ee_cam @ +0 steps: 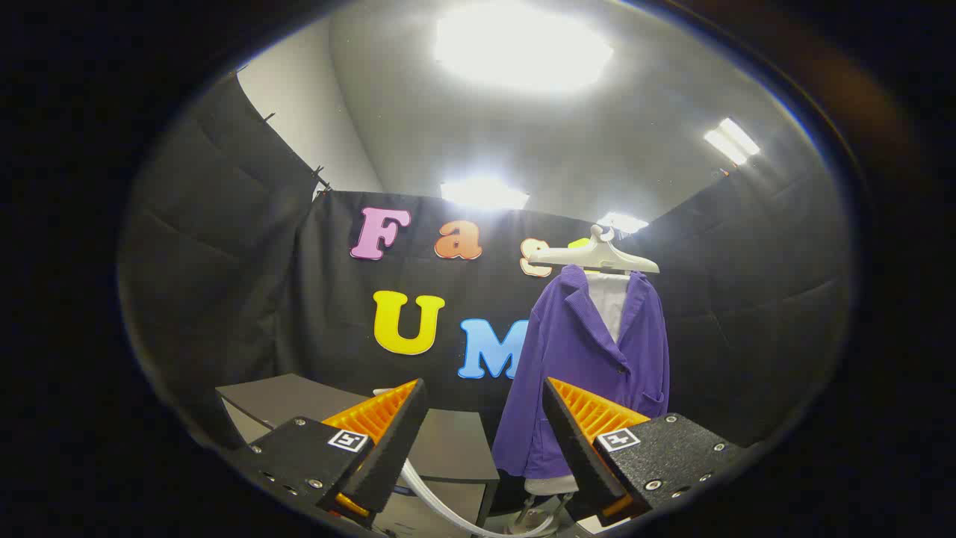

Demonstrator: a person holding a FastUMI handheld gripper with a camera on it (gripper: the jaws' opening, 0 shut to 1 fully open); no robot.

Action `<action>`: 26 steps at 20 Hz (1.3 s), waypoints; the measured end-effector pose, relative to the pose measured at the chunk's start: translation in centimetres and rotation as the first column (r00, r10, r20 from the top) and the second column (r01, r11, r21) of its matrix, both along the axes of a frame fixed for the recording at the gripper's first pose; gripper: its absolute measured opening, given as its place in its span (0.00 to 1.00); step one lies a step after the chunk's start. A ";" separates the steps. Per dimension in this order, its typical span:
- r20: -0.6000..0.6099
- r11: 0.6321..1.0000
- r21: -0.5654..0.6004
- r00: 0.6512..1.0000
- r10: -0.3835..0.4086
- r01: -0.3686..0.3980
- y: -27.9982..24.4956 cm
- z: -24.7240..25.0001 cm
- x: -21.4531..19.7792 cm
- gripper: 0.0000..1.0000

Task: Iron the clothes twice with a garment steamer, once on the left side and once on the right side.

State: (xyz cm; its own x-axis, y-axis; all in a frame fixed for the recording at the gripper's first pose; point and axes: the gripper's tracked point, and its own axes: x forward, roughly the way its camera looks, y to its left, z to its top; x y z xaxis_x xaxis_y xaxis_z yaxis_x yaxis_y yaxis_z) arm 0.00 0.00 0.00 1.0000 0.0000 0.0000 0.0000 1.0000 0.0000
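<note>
A purple jacket (pixel 579 373) hangs over a white shirt (pixel 609 299) on a white hanger (pixel 594 258), upright on a stand whose foot (pixel 549 486) shows below the hem. It hangs beyond my right finger, a good way off. My gripper (pixel 484 385) is open, its fingers wide apart with nothing between them. A white ribbed hose (pixel 437 497) curves across low down between the fingers. I cannot make out the steamer's head.
A grey table or cabinet (pixel 448 448) stands just ahead of the left finger, left of the jacket. Black cloth walls close the booth on all sides. Bright ceiling lights (pixel 523 45) glare overhead.
</note>
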 end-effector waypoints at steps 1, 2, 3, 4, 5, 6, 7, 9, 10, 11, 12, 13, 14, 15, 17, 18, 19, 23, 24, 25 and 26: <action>-0.009 1.000 -0.004 1.000 0.000 0.000 0.1 -0.4 -0.1 0.95; -0.020 1.000 -0.012 1.000 -0.008 0.008 0.0 -0.8 -0.3 0.95; -0.029 0.999 -0.023 0.999 -0.026 0.025 -0.4 -1.1 -0.5 0.95; -0.034 0.999 -0.030 0.999 -0.042 0.041 -0.7 -1.3 -0.7 0.95; -0.035 0.998 -0.028 0.998 -0.050 0.049 -0.8 -1.3 -0.8 0.95; -0.036 0.999 -0.016 0.998 -0.050 0.050 -0.7 -1.2 -1.1 0.95; -0.037 0.999 -0.003 0.998 -0.047 0.047 -0.7 -1.2 -1.2 0.95; -0.039 0.999 -0.005 0.998 -0.053 0.053 -1.1 -1.3 -1.2 0.95; -0.046 0.998 -0.017 0.997 -0.058 0.057 -1.4 -1.6 -1.3 0.94; -0.053 0.998 -0.025 0.997 -0.054 0.052 -1.5 -1.8 -1.4 0.95; -0.058 0.999 -0.024 0.998 -0.040 0.039 -1.3 -1.8 -1.5 0.95; -0.061 1.000 -0.017 0.998 -0.021 0.020 -1.0 -1.7 -1.8 0.95; -0.063 1.000 -0.011 0.998 -0.001 0.001 -0.8 -1.7 -1.9 0.95; -0.063 1.000 -0.010 0.998 0.014 -0.015 -0.8 -1.5 -2.1 0.95; -0.058 0.999 -0.016 0.997 0.045 -0.046 -1.1 -1.0 -2.4 0.95; -0.055 0.998 -0.018 0.997 0.062 -0.063 -1.1 -0.8 -2.6 0.95; -0.053 0.997 -0.018 0.995 0.080 -0.081 -1.2 -0.4 -2.9 0.95; -0.037 0.989 -0.018 0.988 0.147 -0.148 -2.2 0.8 -3.9 0.95; -0.036 0.986 -0.015 0.986 0.165 -0.166 -2.6 1.0 -4.2 0.95; -0.033 0.982 -0.010 0.982 0.188 -0.188 -2.8 1.2 -4.6 0.95; -0.033 0.977 -0.006 0.977 0.211 -0.211 -3.1 1.3 -5.1 0.95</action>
